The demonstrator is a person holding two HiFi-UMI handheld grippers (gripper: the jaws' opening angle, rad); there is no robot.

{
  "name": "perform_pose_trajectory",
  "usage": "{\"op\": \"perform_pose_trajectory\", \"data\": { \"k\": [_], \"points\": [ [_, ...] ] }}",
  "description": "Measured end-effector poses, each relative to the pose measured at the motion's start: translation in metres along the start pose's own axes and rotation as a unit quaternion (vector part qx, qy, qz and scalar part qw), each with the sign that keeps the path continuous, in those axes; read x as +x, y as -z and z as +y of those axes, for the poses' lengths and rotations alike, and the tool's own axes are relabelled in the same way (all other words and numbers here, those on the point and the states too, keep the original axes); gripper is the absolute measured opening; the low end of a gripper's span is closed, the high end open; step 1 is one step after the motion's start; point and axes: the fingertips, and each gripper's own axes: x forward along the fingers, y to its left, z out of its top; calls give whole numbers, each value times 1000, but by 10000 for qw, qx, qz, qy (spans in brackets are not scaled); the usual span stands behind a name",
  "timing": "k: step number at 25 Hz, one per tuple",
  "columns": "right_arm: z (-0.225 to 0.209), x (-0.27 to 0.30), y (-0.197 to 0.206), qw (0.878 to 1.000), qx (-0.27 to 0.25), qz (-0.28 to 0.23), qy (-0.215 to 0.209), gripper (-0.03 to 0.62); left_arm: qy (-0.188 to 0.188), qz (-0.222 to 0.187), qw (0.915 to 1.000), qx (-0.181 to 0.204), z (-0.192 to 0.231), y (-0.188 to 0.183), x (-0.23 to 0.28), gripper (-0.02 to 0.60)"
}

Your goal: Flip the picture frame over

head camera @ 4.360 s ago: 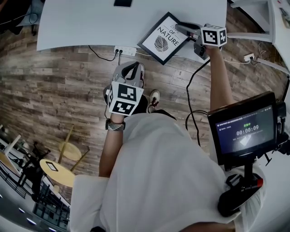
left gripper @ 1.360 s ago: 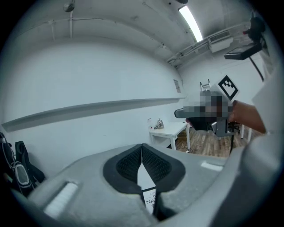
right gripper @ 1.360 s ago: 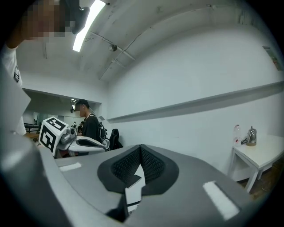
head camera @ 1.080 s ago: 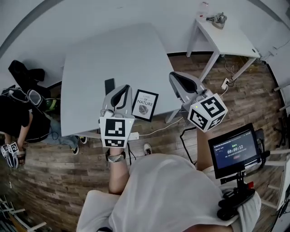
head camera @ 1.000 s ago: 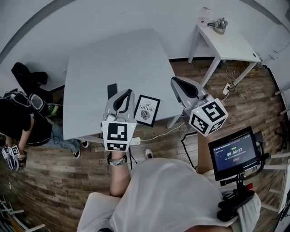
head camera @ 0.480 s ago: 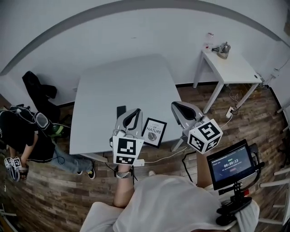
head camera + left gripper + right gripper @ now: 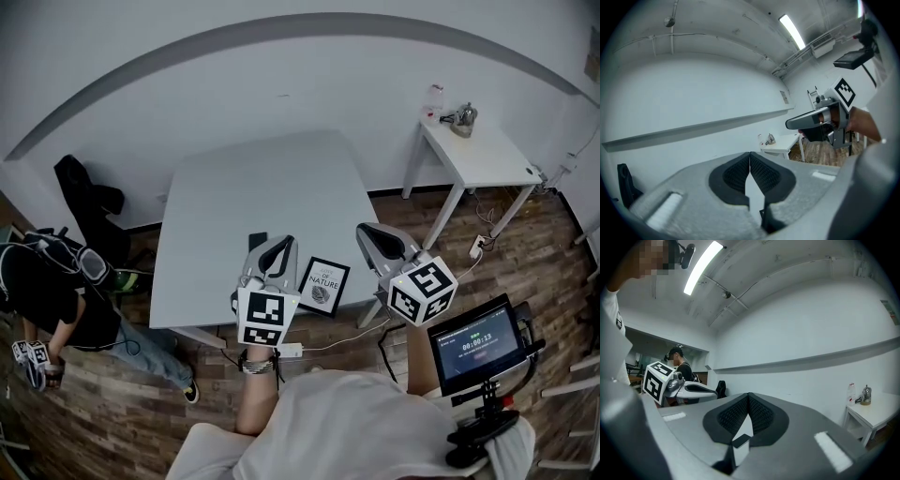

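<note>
Frame: we see the frame (image 7: 324, 286) lying flat on the counter (image 7: 253, 187), close to its near edge, print side up with the word NATURE showing; it is not yet flipped
Left gripper: our left gripper (image 7: 279, 246) hangs in the air just left of the frame in the head view, pointing about level; it touches nothing
Left jaws: pressed together at the tips, with nothing between them
Right gripper: our right gripper (image 7: 367, 231) hangs right of the frame, over the counter's right edge in the head view, clear of the frame
Right jaws: pressed together and empty
Counter: a phone (image 7: 256, 241) lies on it beside the left gripper; a power strip (image 7: 289, 351) hangs below its near edge
Around us: a small counter (image 7: 478, 155) with a kettle (image 7: 463, 117) stands to the right, a monitor (image 7: 475, 342) sits at our right side, and another person (image 7: 52, 281) is at far left on the wood floor (image 7: 525, 234)
</note>
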Motion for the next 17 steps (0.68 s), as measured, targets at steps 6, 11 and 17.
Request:
{"op": "perform_pose_trajectory", "data": {
  "k": [6, 11, 17],
  "points": [
    [-1, 3, -5, 10000, -42, -39, 39, 2, 1, -50, 10000, 22, 4, -4, 2, 8],
    [-2, 4, -5, 9999, -80, -63, 31, 2, -26, -106, 9999, 67, 4, -6, 4, 8],
    [-4, 10, -9, 9998, -146, -125, 24, 2, -75, -178, 9997, 137, 9, -10, 5, 8]
  ]
}}
